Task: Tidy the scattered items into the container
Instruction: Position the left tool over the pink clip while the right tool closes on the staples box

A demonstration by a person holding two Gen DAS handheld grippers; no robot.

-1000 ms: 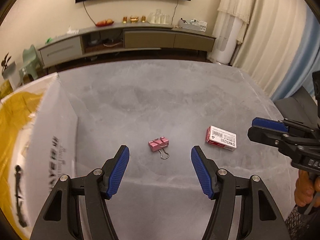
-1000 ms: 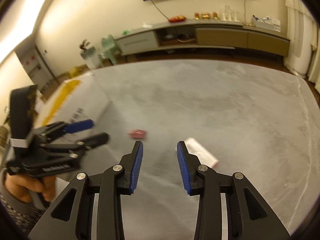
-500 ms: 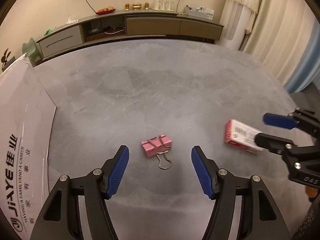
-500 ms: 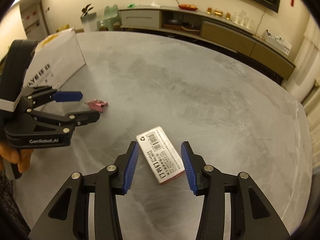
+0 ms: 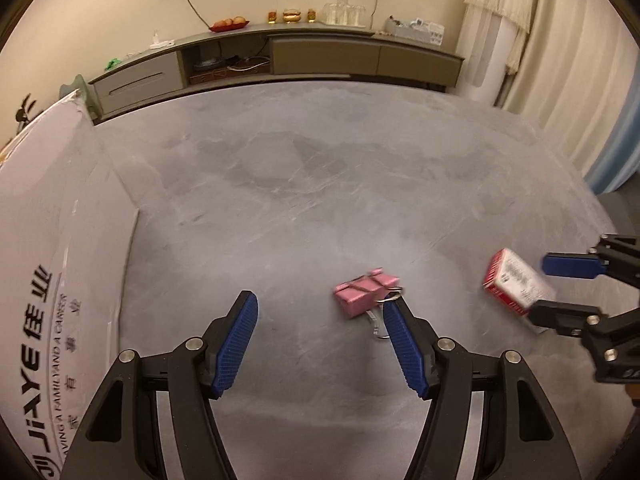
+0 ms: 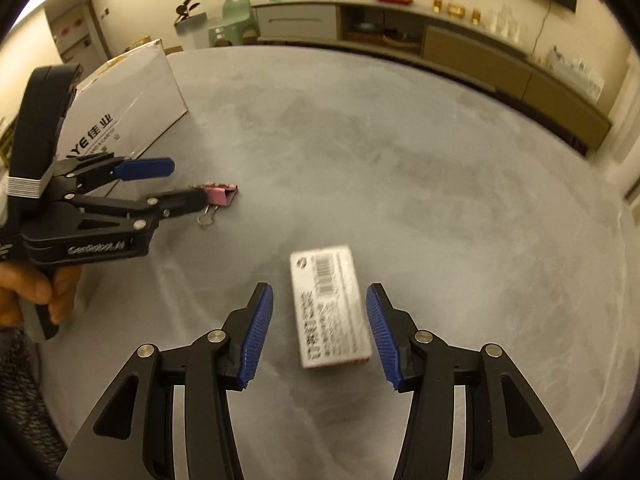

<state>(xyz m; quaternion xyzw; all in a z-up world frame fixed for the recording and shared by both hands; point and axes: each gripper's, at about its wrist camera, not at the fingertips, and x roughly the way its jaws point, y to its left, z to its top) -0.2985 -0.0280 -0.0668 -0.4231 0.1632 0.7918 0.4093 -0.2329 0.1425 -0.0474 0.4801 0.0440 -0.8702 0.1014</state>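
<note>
Claws both spread wide, left claw (image 5: 320, 340) beside binder clip (image 5: 366, 295), right claw (image 6: 320, 330) straddling staple box (image 6: 330, 306).

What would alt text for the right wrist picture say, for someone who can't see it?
An open right gripper straddles a small white box with a barcode, lying on a grey table. To the left, a hand holds the open left gripper at a pink binder clip, with a white carton behind it.

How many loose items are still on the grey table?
2: a pink binder clip by the left gripper's right finger, and a small box between the right gripper's open fingers.
</note>
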